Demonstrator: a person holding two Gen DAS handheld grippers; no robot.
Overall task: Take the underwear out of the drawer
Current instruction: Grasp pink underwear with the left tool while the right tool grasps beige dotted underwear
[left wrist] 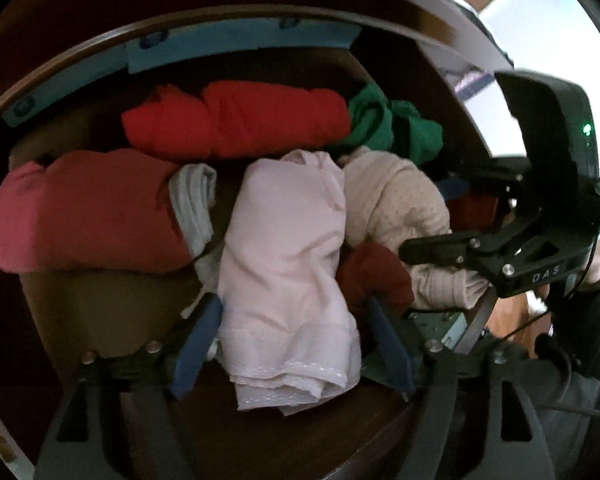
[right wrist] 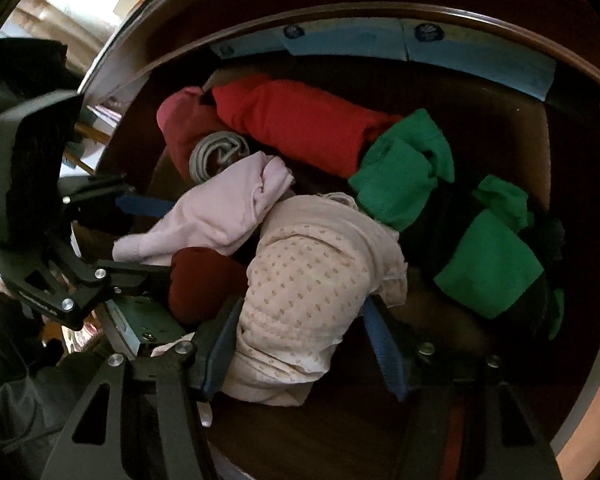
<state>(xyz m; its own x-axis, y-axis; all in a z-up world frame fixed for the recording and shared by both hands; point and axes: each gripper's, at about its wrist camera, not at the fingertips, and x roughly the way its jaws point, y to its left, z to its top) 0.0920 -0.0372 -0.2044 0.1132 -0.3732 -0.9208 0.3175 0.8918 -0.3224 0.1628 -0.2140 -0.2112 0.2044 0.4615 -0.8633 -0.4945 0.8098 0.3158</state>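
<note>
Now mid-grasp inside the drawer [left wrist: 236, 20]: left gripper [left wrist: 296, 336] spread around the pale pink underwear [left wrist: 288, 248], right gripper [right wrist: 300, 340] straddling the beige dotted underwear [right wrist: 304, 276], grip unclear; next, close and lift

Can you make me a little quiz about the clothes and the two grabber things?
1. True or false: every garment in the drawer is green.
2. Which garment sits between the fingers of the right gripper? A) a green one B) the dotted beige garment C) a bright red one
3. Fill in: the left gripper has a ____ garment between its fingers.

Key: 1 false; 2 B; 3 the pale pink garment.
</note>
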